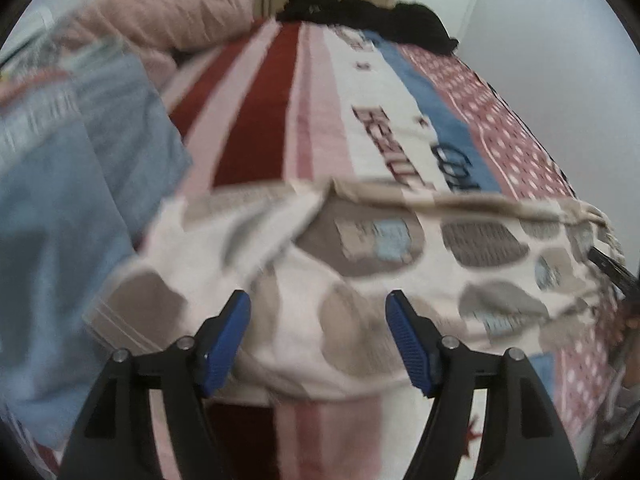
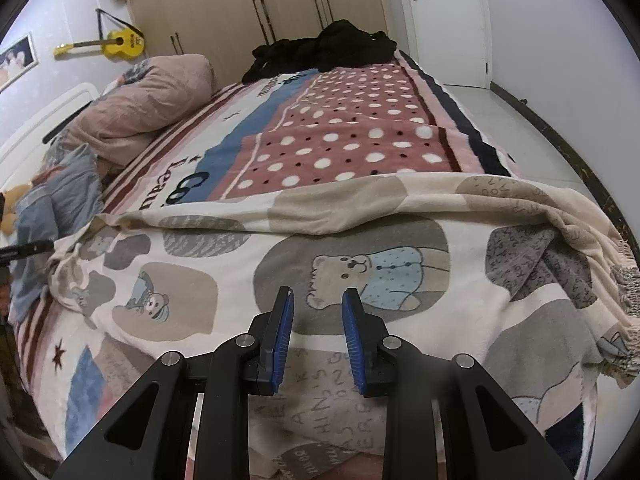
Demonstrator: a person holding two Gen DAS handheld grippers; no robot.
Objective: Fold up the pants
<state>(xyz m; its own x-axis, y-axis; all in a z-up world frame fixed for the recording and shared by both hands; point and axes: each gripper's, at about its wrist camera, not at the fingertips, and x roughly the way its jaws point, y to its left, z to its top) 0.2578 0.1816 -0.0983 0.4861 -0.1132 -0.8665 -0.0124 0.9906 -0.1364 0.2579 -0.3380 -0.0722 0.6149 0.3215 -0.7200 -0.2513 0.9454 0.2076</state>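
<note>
Left wrist view: the left hand-held gripper (image 1: 318,300) hangs wide and empty over the left part of the bear-print pants (image 1: 380,280), which lie crosswise on the bed (image 1: 256,120), long axis left to right. Right wrist view: the right hand-held gripper (image 2: 318,300), narrow with nothing between its pads, hovers over the pants' middle; both are about equally near.

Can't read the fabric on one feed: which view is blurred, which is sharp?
Left wrist view: motion-smeared across the bear-print pants and blue denim, only the tongs crisp. Right wrist view: sharp, bear print legible, edges bent by fisheye.
</note>
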